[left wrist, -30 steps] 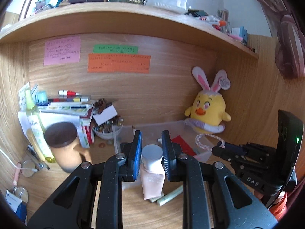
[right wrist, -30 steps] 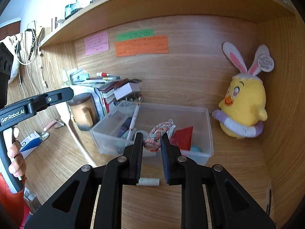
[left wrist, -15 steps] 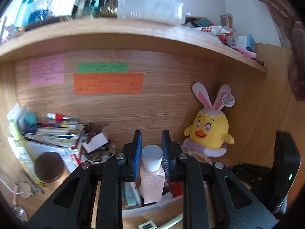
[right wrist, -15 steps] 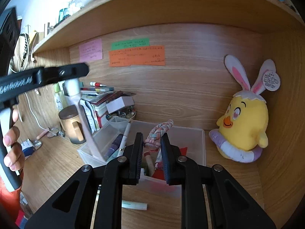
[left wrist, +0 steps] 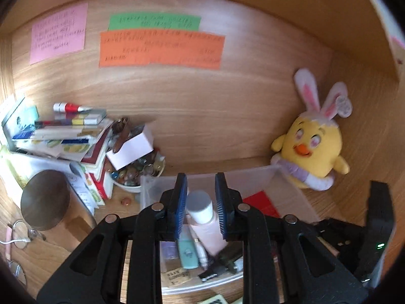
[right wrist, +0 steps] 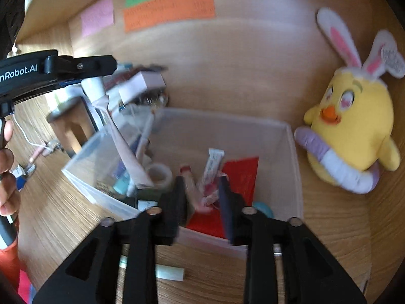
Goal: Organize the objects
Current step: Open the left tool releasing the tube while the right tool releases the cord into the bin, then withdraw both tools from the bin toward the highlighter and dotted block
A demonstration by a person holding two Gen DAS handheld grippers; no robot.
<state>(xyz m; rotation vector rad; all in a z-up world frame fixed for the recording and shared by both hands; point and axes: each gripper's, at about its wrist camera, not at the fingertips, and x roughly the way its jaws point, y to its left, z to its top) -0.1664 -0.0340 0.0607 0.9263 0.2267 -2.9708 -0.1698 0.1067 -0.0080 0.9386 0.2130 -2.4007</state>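
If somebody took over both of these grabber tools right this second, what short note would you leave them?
Left gripper: jaws shut on the pink tube with a white cap, held above the clear bin.
Right gripper: jaws have just been opening over the bin; the braided cord lies between them, apparently released.
Done: cord delivered; the bin already holds tubes, a tape roll and a red card.
Left: drop the pink tube in, then collect the white stick on the desk in front of the bin.

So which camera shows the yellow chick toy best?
The right wrist view: the yellow chick toy is large and close there, with both bunny ears and its purple and white ring clear. The left wrist view shows it whole too, but smaller, beside the clear box.
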